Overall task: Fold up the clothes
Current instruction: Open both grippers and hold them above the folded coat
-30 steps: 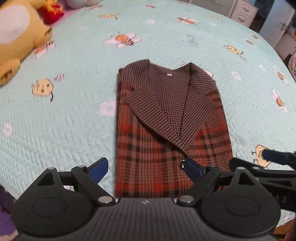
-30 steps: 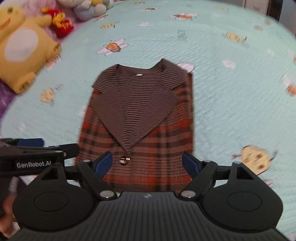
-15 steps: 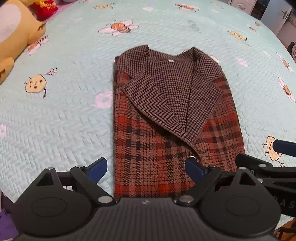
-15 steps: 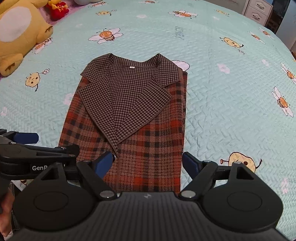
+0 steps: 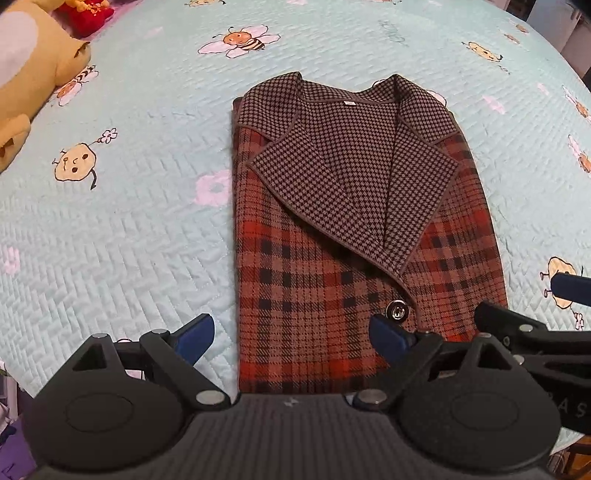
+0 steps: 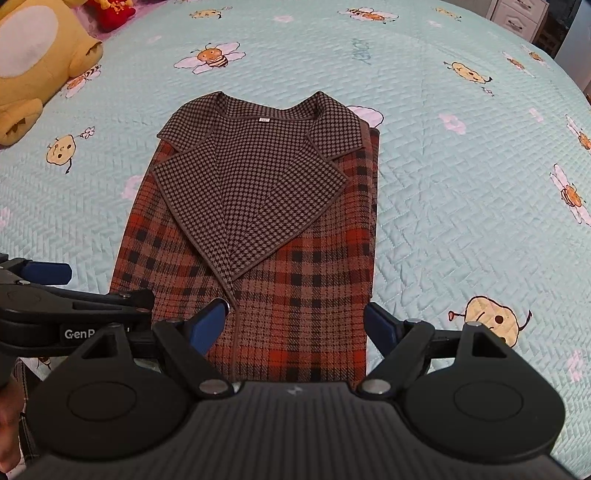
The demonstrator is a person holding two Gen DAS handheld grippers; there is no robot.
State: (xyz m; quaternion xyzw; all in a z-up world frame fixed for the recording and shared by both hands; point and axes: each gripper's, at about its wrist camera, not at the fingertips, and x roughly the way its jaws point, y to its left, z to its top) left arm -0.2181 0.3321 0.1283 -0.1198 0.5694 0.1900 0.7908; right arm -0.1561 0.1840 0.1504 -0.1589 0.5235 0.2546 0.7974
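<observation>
I see a pale blue quilted bedspread (image 5: 122,236) printed with bees and flowers filling both views, a yellow plush toy (image 6: 33,62) at its far left corner and white drawers (image 6: 517,16) beyond. The plaid coat (image 5: 354,258) lies folded flat mid-bed. My left gripper (image 5: 291,332) and right gripper (image 6: 295,321) both gape wide over its near hem, holding nothing.

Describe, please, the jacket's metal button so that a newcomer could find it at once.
On the pale blue bedspread lies a folded plaid jacket. Follow its houndstooth lapels down to their point: the round silver button sits there, the only shiny thing on the cloth.
</observation>
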